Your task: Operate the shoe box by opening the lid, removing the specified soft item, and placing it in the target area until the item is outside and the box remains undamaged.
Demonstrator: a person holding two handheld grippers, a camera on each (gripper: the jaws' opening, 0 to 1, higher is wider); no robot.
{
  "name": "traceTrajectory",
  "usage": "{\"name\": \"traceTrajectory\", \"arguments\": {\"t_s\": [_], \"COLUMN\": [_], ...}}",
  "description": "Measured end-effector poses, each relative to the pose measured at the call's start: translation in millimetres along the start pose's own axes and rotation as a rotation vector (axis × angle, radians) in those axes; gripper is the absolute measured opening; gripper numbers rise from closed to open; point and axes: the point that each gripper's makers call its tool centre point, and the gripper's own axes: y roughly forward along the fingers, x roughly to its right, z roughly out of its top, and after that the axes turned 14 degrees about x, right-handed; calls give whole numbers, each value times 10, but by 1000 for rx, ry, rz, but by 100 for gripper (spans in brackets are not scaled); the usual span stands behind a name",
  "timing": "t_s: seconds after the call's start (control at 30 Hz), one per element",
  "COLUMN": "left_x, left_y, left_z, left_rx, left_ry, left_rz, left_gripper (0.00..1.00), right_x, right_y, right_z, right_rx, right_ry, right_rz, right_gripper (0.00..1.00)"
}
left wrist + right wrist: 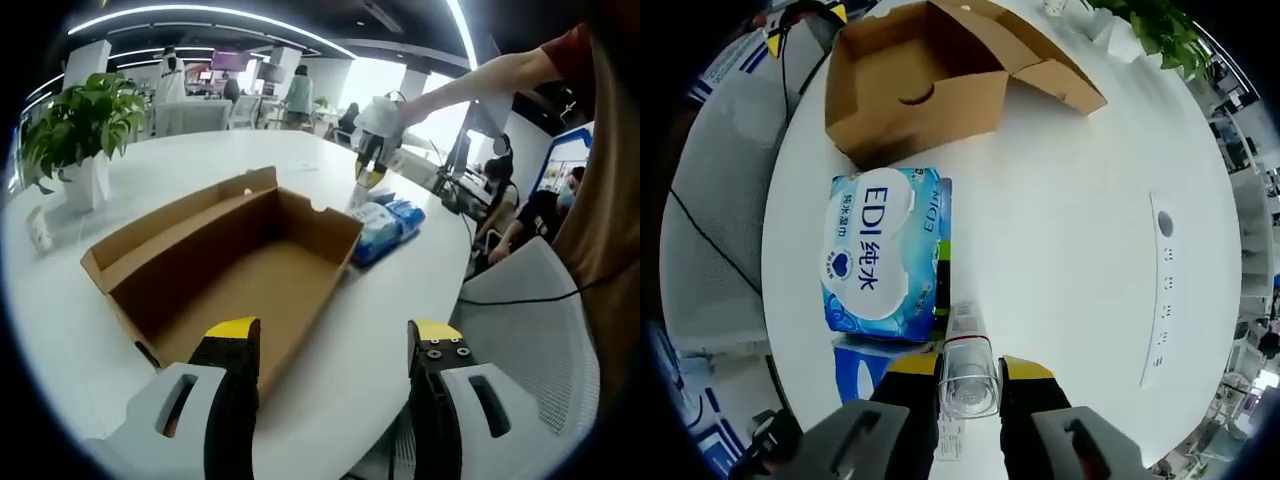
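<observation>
room: open office, ceiling strip lights, people at desks in the background; work happens on a round white table (380, 330).
plant: green leafy plant in a white pot (78, 135) at the far table edge in the left gripper view, clear of the work zone.
box: brown corrugated cardboard shoe box (230, 265), lid already folded back flat behind it, interior looks bare. No tears or crushed walls visible, so the opening step reads as done and clean.
soft item: blue-and-white plastic pack of wet wipes (883, 252), printed "EDI", lying flat on the table just beside the box's short end wall, outside the box. A second blue pack seems to sit under or next to it; cannot tell which.
left gripper: left gripper (335, 345) hangs over the near corner of the box, yellow-tipped jaws wide apart, nothing between them. Likely parked there to steady the box if needed.
right gripper: right gripper (970, 375) is closed around a small clear plastic tube-shaped container with a white label (968, 370), held lengthwise along the jaws, just past the near end of the wipes pack. In the left gripper view it shows beyond the box, over the packs, on a person's outstretched arm.
table strip: white flat strip with small round marks (1162, 290) lies well apart to the side, unused.
status: my read is the wipes are out and placed; the tube is an extra item being set down or carried.
</observation>
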Motion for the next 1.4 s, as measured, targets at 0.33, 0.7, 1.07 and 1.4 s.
{"name": "traceTrajectory", "arguments": {"t_s": [0.33,0.7,1.07,1.4], "left_x": [13,-10,-2,0], "left_y": [15,-15,-16,-21], "left_z": [-6,-8,-12,-22], "left_rx": [-2,0,0,-4], "left_ry": [-1,-2,-3,-9], "left_rz": [-7,-4,-10,-16], "left_gripper": [59,59,59,59], "right_x": [11,34,1,-2], "right_y": [11,36,52,63], "right_z": [51,108,105,106], "right_rx": [-16,-14,-25,-28], "right_ry": [29,33,43,32], "right_rz": [-1,-14,1,8], "right_gripper": [18,18,19,19]}}
